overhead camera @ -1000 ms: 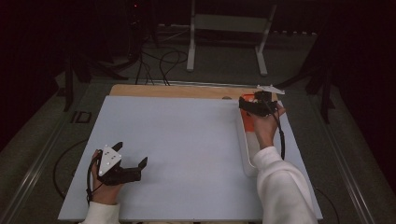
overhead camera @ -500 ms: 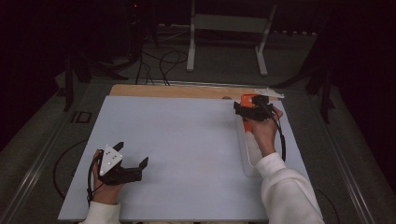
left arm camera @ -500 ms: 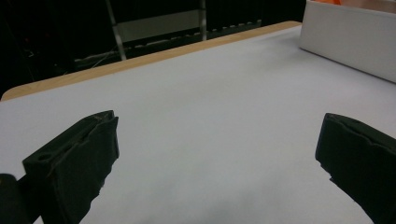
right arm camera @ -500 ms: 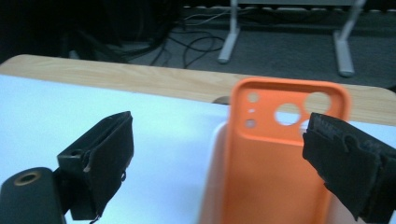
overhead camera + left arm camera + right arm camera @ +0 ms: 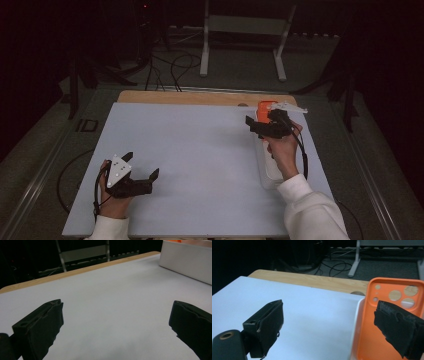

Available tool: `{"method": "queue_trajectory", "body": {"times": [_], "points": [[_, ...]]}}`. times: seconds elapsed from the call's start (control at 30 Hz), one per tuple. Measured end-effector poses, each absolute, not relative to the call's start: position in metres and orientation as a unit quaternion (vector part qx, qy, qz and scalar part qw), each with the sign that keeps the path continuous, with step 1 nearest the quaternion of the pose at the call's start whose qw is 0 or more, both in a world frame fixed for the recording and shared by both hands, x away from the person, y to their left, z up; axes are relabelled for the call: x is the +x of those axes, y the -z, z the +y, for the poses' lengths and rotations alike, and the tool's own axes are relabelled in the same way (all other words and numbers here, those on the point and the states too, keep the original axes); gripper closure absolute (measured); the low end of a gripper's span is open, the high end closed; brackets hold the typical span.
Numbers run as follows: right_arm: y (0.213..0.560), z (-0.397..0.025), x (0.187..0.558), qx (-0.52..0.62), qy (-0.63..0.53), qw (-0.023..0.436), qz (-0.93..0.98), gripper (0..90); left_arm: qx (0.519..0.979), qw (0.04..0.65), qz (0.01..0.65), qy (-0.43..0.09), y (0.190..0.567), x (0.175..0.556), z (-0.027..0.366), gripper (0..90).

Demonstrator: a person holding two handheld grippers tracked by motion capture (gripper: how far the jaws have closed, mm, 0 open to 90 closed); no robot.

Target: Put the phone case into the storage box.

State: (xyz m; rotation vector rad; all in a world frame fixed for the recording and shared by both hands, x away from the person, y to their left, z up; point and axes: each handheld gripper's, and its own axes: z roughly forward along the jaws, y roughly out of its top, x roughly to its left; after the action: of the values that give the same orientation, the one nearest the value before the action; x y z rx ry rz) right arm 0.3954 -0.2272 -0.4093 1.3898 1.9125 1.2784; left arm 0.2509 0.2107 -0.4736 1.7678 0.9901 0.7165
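Lying in the white tray (image 5: 270,172) at the right of the frame, the orange phone case (image 5: 372,340) shows its camera cutouts. My right gripper (image 5: 262,126) hangs over its upper end, jaws spread, one to each side of the case's left edge. My left gripper (image 5: 142,172) rests lower left on the white board (image 5: 200,150), jaws apart.

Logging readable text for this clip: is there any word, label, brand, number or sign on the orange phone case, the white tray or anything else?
None can be read.
Orange phone case: camera cut-outs, no print visible.
White tray: plain wall, no label.
Table: blank.
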Motion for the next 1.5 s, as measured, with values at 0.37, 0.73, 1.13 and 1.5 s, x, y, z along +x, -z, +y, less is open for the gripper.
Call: {"method": "queue_trajectory", "body": {"times": [0.37,0.73,1.13,1.5], "points": [[0.409,-0.219,0.368,0.479,-0.457,0.218,0.717,9.7,0.724,0.476,0.404,-0.292,0.474,0.252,0.21,0.1],[0.419,-0.207,0.335,0.449,-0.47,0.207,0.731,9.7,0.726,0.476,0.403,-0.289,0.473,0.252,0.21,0.1],[0.439,-0.211,0.291,0.407,-0.507,0.206,0.732,9.7,0.727,0.483,0.397,-0.284,0.471,0.25,0.211,0.1],[0.457,-0.222,0.263,0.362,-0.547,0.189,0.73,9.8,0.736,0.485,0.381,-0.28,0.471,0.246,0.213,0.1]]}}
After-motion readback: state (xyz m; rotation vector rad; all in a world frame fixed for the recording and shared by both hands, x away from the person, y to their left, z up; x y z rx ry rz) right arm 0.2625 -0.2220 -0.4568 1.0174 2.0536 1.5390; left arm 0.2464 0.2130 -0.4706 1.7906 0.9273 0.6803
